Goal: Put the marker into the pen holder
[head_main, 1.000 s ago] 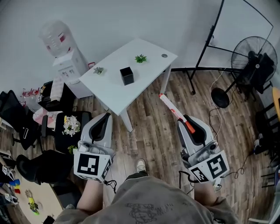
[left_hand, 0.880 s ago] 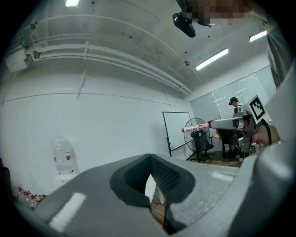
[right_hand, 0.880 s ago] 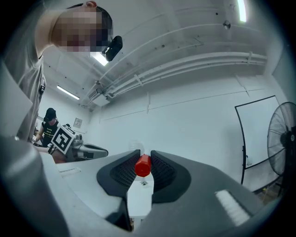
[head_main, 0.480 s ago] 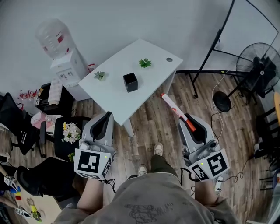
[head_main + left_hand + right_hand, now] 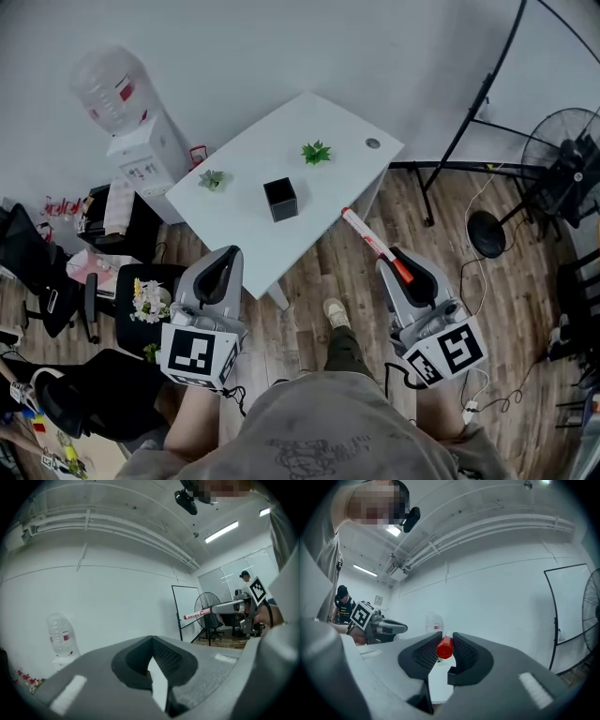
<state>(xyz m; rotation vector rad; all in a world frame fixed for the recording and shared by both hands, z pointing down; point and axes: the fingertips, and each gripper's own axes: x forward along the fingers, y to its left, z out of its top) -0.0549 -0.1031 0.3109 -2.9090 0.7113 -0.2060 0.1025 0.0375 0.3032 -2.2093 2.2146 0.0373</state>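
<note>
A: So, head view first. Where's the marker (image 5: 370, 239)?

B: Clamped in the right gripper (image 5: 398, 267), orange end in the jaws, white barrel sticking out forward toward the bench's (image 5: 234, 220) near right edge. Not over the bench yet.

A: Pen holder (image 5: 280, 199)?

B: Black cup, upright, mid-bench, nearer the near edge. Well apart from the marker. Two small plants (image 5: 316, 152) sit toward the far edge.

A: Left gripper (image 5: 220, 272)?

B: Held low off the near left corner, carrying nothing. Probably just parked out of the way.

A: Left gripper view?

B: Jaws together at the tips, nothing between them. The marker (image 5: 197, 616) shows off to the right.

A: Right gripper view?

B: Jaws pinched on the marker's red end (image 5: 444, 648). Gripping the tail leaves the long barrel free, likely so it can drop into the cup.

A: Stage?

B: Looks like the carry; insertion not begun.
</note>
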